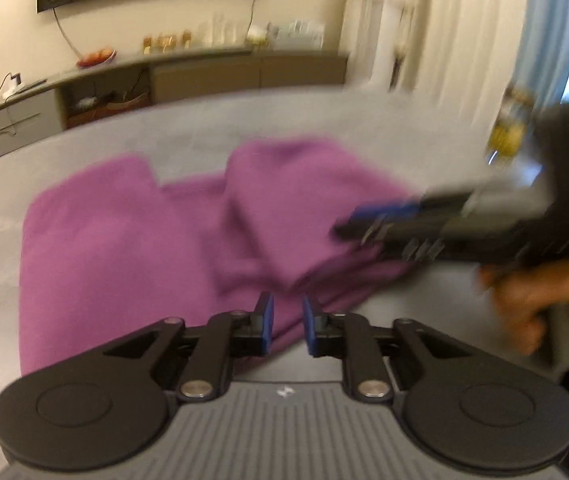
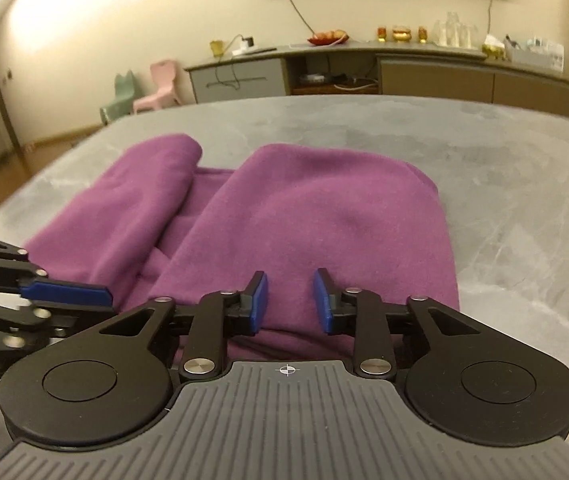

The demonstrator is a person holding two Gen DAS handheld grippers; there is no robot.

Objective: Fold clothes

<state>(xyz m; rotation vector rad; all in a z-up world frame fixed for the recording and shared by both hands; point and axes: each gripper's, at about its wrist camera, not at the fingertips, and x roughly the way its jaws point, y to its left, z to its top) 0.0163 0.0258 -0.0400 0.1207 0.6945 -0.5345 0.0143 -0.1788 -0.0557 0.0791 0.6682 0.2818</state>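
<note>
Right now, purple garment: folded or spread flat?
Partly folded. The purple garment has both sides turned in over its middle, lying on the grey table.

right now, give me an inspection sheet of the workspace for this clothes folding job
surface: grey marbled table, bare around the garment
job's things: purple garment lying partly folded, two rounded flaps turned over on top
clutter: nothing seen on the table
grippers: left tongs open, nothing between the pads, over the garment's near edge; right tongs open, over the garment, nothing gripped
cables: none on the table; cords hang down the wall to the sideboard
surroundings: sideboard with glasses and a fruit bowl, dark wall panel above, two small chairs, curtains
</note>
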